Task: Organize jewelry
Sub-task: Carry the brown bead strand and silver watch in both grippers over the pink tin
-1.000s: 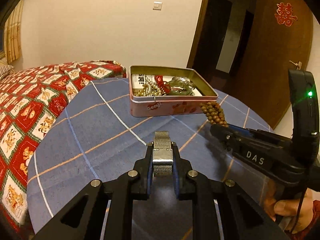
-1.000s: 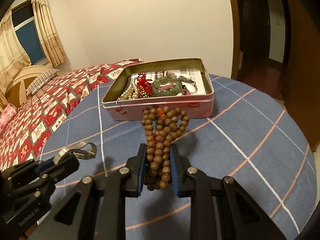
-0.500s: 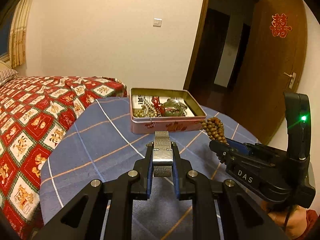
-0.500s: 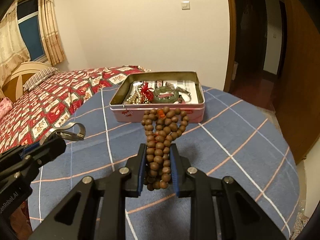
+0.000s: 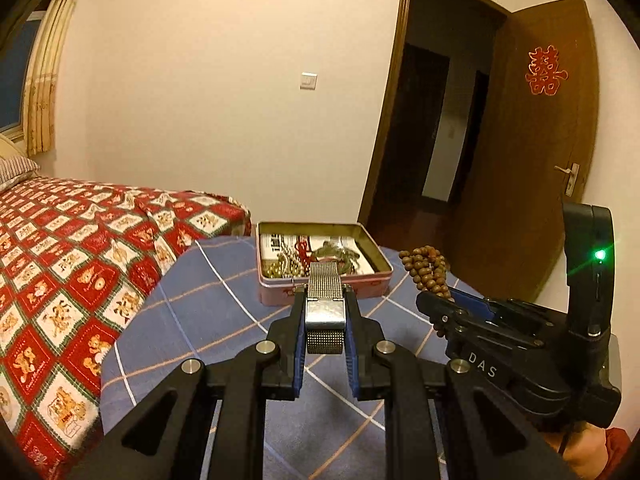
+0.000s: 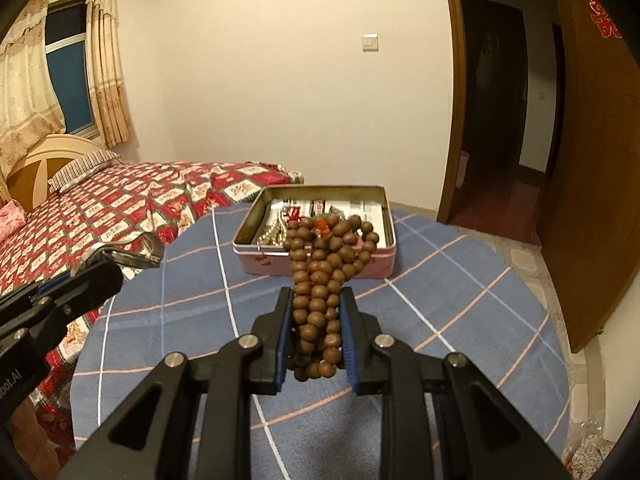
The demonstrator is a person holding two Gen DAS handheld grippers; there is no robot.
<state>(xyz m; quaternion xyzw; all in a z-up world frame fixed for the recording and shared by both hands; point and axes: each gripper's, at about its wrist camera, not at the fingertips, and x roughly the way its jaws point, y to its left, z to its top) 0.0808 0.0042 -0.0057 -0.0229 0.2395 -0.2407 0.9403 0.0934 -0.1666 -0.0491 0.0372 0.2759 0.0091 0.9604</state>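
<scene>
Bedroom table (image 5: 208, 320), blue checked cloth; open tin (image 5: 324, 270) at far side. Left gripper (image 5: 325, 312) jaws clamped watch band (image 5: 325, 294); right gripper (image 6: 316, 320) jaws pinched bead string (image 6: 320, 280). Both aloft before tin. Risk: loose bead loops snagging tin rim, band slipping from narrow grip.

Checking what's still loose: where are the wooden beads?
The beads are clamped between the right gripper's fingers, held above the blue cloth, just short of the tin.
</scene>
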